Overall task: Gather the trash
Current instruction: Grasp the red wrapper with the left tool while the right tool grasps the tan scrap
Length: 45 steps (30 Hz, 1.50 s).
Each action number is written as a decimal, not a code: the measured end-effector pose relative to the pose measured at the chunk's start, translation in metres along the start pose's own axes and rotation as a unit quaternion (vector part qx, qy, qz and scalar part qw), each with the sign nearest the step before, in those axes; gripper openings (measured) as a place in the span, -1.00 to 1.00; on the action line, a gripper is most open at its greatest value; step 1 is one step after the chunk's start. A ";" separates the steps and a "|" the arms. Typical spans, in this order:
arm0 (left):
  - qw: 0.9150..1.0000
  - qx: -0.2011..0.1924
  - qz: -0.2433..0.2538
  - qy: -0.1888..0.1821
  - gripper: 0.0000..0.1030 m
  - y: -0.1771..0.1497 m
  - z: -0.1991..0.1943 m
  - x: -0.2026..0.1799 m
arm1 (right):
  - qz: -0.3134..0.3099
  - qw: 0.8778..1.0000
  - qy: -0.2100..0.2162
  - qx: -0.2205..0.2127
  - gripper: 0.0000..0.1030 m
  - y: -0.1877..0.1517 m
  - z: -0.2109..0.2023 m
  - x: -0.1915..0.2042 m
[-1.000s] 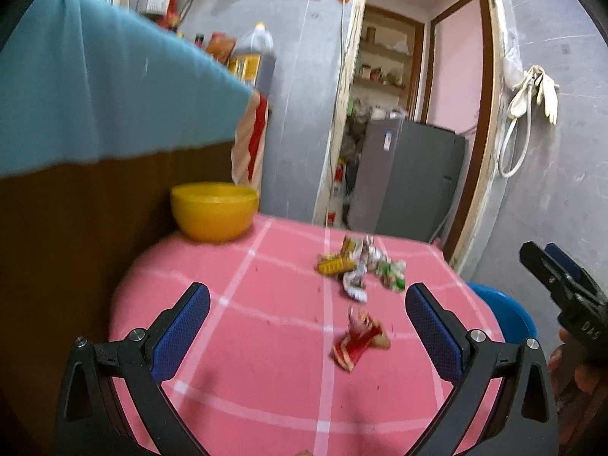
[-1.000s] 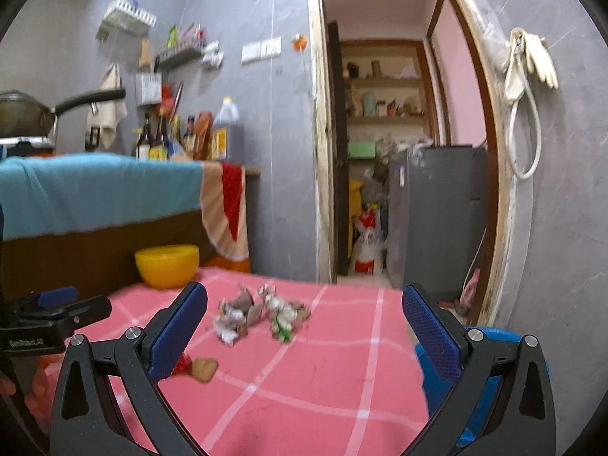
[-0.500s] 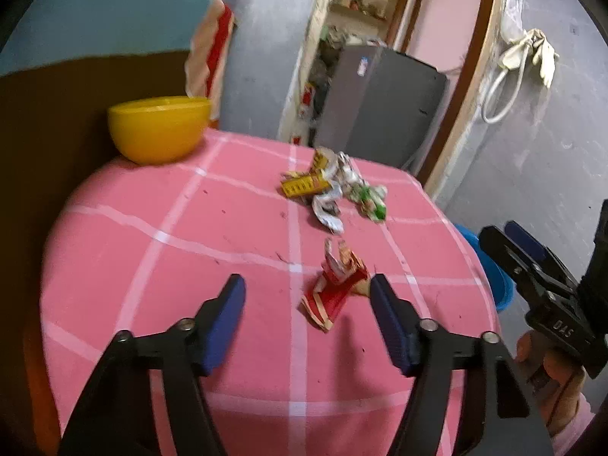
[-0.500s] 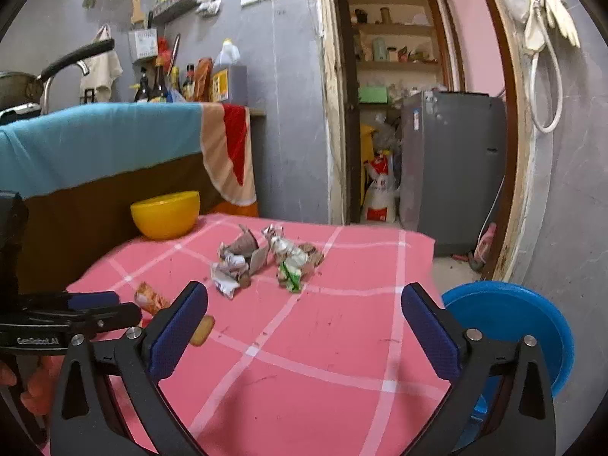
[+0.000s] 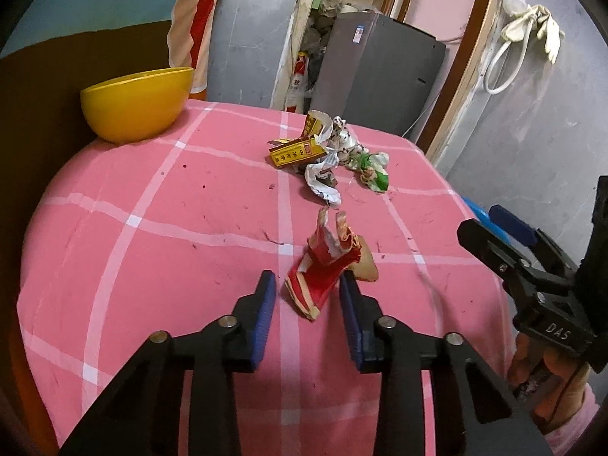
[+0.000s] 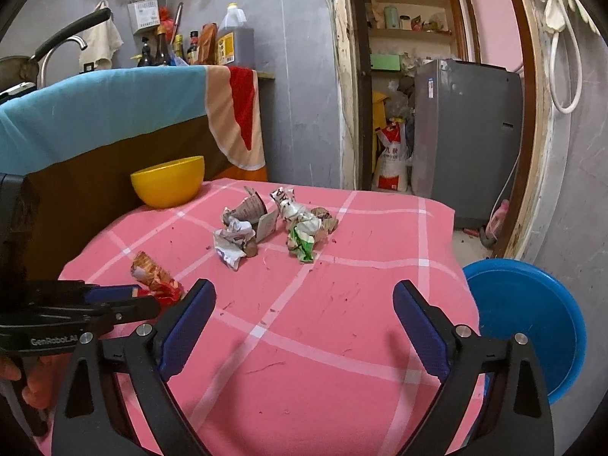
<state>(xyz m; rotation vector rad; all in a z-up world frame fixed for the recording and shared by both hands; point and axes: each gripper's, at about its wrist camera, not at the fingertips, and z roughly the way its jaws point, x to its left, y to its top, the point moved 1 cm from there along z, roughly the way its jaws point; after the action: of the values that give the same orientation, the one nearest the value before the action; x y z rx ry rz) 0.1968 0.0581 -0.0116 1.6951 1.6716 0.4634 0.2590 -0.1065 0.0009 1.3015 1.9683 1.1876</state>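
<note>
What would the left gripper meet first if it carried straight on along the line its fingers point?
The red crumpled wrapper, which already lies between the left gripper and its open jaws. Past it, probably the crumpled trash pile, though depth is hard to judge.

Crumpled wrappers (image 5: 330, 155) on pink tablecloth (image 5: 171, 228)

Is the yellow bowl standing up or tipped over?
Standing up. The yellow bowl rests on its base at the pink table's far corner, opening upward. Its inside is hidden.
</note>
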 end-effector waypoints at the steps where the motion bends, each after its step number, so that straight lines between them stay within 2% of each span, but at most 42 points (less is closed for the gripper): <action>1: 1.000 0.001 0.003 0.002 -0.49 0.000 0.002 -0.001 | 0.001 1.000 0.000 0.002 0.85 0.000 0.000 0.000; 8: 1.000 0.001 -0.008 -0.003 -0.74 0.002 0.006 0.006 | -0.004 1.000 0.002 0.014 0.85 0.000 0.005 0.004; 12: 1.000 -0.006 -0.027 0.001 -0.78 0.003 0.003 0.014 | -0.022 0.999 0.011 0.032 0.84 -0.001 0.012 0.011; 15: 0.999 -0.013 -0.044 0.012 -0.78 0.003 0.000 0.020 | -0.033 0.998 0.027 0.053 0.69 -0.002 0.021 0.018; 17: 0.998 -0.019 -0.060 0.021 -0.78 0.003 -0.003 0.026 | -0.044 0.996 0.039 0.071 0.67 -0.003 0.028 0.026; 19: 0.996 -0.024 -0.079 0.027 -0.78 0.003 -0.006 0.033 | -0.061 0.993 0.054 0.086 0.44 -0.004 0.033 0.035; 21: 0.994 -0.031 -0.102 0.033 -0.78 0.002 -0.009 0.042 | -0.082 0.989 0.065 0.101 0.39 -0.004 0.039 0.045; 24: 0.991 -0.035 -0.125 0.034 -0.78 0.001 -0.012 0.051 | -0.109 0.983 0.083 0.119 0.20 -0.004 0.047 0.057; 26: 0.990 -0.036 -0.132 0.031 -0.78 0.001 -0.013 0.054 | -0.120 0.979 0.093 0.133 0.18 -0.004 0.053 0.064; 31: 0.991 -0.034 -0.124 0.034 -0.78 0.001 -0.014 0.055 | -0.119 0.975 0.113 0.150 -0.14 0.001 0.065 0.067; 33: 0.991 -0.034 -0.123 0.032 -0.78 0.000 -0.016 0.057 | -0.117 0.975 0.114 0.149 -0.40 0.002 0.066 0.068; 36: 0.992 -0.035 -0.115 0.033 -0.78 0.001 -0.014 0.050 | -0.118 0.975 0.117 0.147 -0.42 0.001 0.064 0.068; 40: 0.994 -0.047 -0.087 0.040 -0.79 0.001 -0.017 0.034 | -0.109 0.978 0.119 0.130 -0.62 0.002 0.056 0.064; 45: 0.995 -0.080 -0.048 0.041 -0.79 0.002 -0.026 0.014 | -0.094 0.985 0.103 0.105 -0.62 0.001 0.044 0.053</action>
<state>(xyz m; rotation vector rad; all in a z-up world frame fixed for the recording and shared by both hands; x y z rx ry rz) 0.1822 0.0775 0.0046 1.4903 1.7187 0.6112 0.2714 -0.0413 -0.0176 1.0960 2.3618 1.0822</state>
